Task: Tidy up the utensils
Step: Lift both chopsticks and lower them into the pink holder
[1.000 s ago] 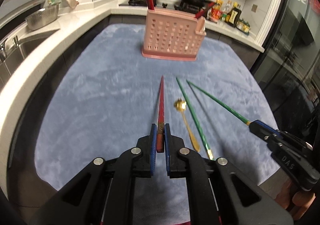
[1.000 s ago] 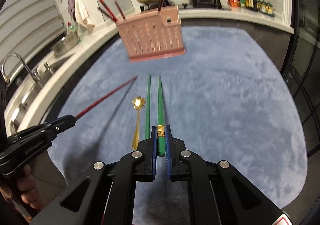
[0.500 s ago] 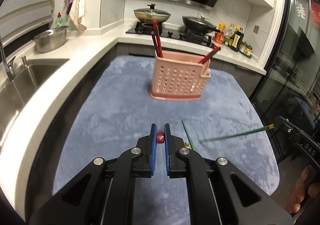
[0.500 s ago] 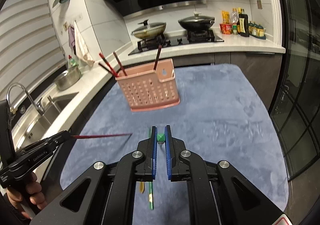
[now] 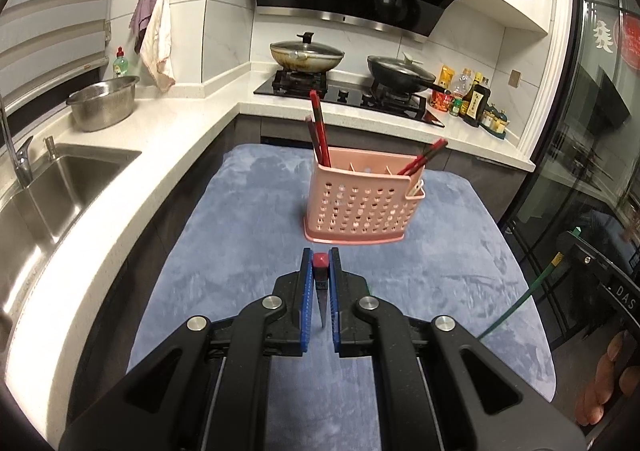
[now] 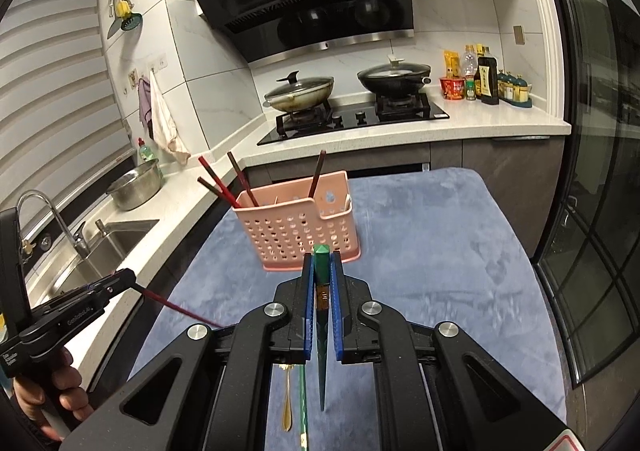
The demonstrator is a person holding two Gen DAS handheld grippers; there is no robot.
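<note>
Kitchen, white L-shaped counter (image 5: 188, 139) with sink (image 5: 52, 187) at left, gas hob (image 6: 352, 117) and two lidded pans at far wall under black hood. Blue-grey plush mat (image 5: 248, 219) covering the work surface.

Pink perforated utensil basket (image 5: 362, 205) standing upright on far part of mat, small side pocket on its right end. Holding dark red chopsticks: a pair leaning at the left end (image 5: 318, 131), more leaning out at the right end (image 5: 424, 157).

Left gripper (image 5: 320, 263) pinching red chopstick (image 5: 321, 265) near its square butt end, tip pointing down and back toward the camera, lifted clear of the mat, near side of the basket.

Right gripper (image 6: 321, 263) clamped on green chopstick (image 6: 321, 263), same pose: square green butt up, gold band between the pads, taper pointing down. Also off the mat.

On near mat below right gripper: second green chopstick (image 6: 303, 403) lying flat, gold spoon (image 6: 287, 399) just left of it, roughly parallel.
</note>
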